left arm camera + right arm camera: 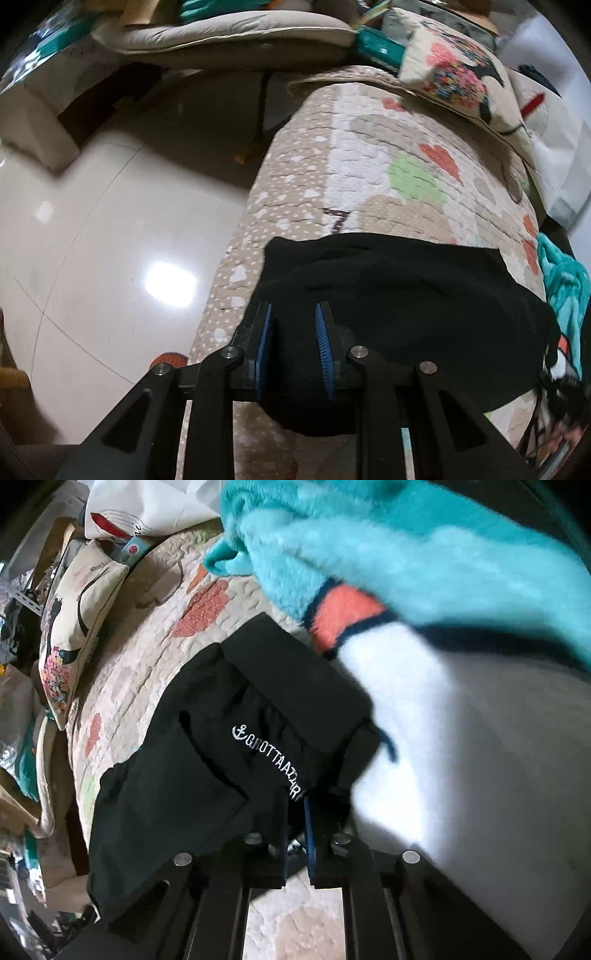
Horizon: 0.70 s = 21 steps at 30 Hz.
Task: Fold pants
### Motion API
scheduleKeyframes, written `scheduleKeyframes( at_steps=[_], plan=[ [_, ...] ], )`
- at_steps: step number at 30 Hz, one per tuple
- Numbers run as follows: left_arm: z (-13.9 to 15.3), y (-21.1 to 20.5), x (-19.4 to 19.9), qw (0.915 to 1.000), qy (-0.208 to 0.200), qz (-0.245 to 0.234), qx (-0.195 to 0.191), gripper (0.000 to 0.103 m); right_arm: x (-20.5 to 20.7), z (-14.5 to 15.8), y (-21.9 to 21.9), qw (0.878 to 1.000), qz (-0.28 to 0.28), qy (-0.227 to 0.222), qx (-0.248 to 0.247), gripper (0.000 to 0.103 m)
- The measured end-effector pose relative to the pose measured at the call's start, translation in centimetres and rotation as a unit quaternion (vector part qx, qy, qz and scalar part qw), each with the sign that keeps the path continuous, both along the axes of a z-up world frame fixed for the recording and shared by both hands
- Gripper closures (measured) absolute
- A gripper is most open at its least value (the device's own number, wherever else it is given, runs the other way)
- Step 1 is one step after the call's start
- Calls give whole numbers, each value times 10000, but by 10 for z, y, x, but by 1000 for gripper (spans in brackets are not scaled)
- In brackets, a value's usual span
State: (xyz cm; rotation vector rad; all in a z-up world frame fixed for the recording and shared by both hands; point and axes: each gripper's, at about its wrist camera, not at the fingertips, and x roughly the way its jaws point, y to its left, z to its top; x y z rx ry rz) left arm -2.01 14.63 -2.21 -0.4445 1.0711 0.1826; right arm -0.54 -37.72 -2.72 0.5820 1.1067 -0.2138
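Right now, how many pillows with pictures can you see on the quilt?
1: the picture pillow lies at the quilt's far end, beyond the black pants. More may be hidden in the clutter behind it.

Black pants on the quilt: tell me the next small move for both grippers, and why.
Probably lift both ends together and carry one over the other. The left gripper has black pants fabric bunched between its blue pads, and the right gripper is shut on the end with the white lettering. The garment lies crumpled on the quilt, with the teal fleece close beside it, so raise it clear first.

black pants [207, 775], heart-patterned beige quilt [369, 158]
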Motion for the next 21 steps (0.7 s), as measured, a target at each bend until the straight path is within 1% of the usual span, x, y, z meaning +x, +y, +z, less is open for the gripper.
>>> scheduleKeyframes(
  at_steps=[4, 6, 7, 9, 10, 11, 12, 13, 14, 15, 17, 18, 19, 20, 21],
  plan=[
    [0, 4, -2, 9999, 28, 109, -19, 80, -13, 3, 9, 9992, 13, 131, -389, 96],
    [-1, 4, -3, 9999, 38, 86, -37, 79, -17, 2, 12, 9978, 8, 303, -597, 96],
    [-2, 1, -3, 10000, 63, 43, -37, 77, -19, 3, 12, 9977, -28, 330, -590, 96],
    [-6, -4, -3, 9998, 183, -74, 51, 69, -25, 8, 13, 9978, -93, 282, -594, 95],
    [-12, -7, -2, 9992, 329, -136, 184, 66, -30, 15, 16, 9975, -97, 175, -678, 93],
    [-17, -7, -3, 9987, 434, -129, 233, 66, -33, 21, 21, 9971, -52, 70, -754, 91],
    [-21, -5, -3, 9983, 528, -79, 233, 66, -36, 26, 26, 9967, 23, -30, -809, 86],
    [-26, 1, -4, 9981, 595, -7, 133, 61, -36, 31, 32, 9964, 121, -128, -831, 77],
    [-28, 7, -6, 9980, 625, 80, 15, 55, -35, 36, 40, 9959, 258, -231, -833, 72],
    [-31, 16, -9, 9975, 664, 230, -83, 52, -32, 41, 50, 9949, 436, -326, -850, 67],
    [-32, 37, -19, 9948, 742, 704, -41, 52, -22, 50, 75, 9903, 876, -460, -978, 66],
    [-33, 46, -24, 9930, 733, 924, -80, 53, -14, 54, 95, 9854, 1239, -542, -1032, 65],
    [-35, 58, -30, 9904, 703, 1160, -254, 53, -8, 56, 112, 9813, 1511, -602, -1031, 64],
    [-36, 69, -36, 9872, 685, 1370, -450, 53, 0, 59, 135, 9742, 1905, -673, -1005, 64],
    [-38, 77, -43, 9839, 635, 1545, -629, 53, 3, 60, 150, 9687, 2162, -703, -998, 64]
  ],
)
